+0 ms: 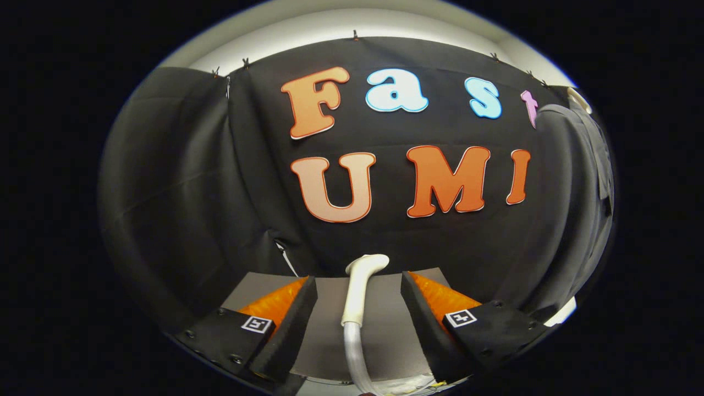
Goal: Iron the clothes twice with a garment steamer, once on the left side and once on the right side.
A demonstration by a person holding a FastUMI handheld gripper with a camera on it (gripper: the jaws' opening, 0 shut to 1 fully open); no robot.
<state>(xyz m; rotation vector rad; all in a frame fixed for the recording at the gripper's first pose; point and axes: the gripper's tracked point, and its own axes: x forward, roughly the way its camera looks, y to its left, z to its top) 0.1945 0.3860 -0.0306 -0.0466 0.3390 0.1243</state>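
The booth has a wall of black cloth (231, 181), matt and softly folded, hanging from small clips under a pale ceiling. Below the wall lies a flat grey table top (385, 330), smooth and plain.

In the gripper view, the white plastic garment steamer (360, 286) stands upright on the grey table top, in the middle. It has a slim curved handle and a flat head which bends toward the right, and from its lower end a clear ribbed hose (355, 357) goes down. The gripper (358, 289) has its two fingers wide apart, one on each side of the steamer, and neither finger touches it. The fingers are wedge-shaped with a foam-like surface, and each carries a small square marker.

Far to the right of the steamer, a dark grey garment (591, 159) hangs at the side of the booth; its cloth looks thin and smooth.

As I judge it, the task is at its beginning: the steamer is not yet grasped, and both passes, left side and right side, are still to do.
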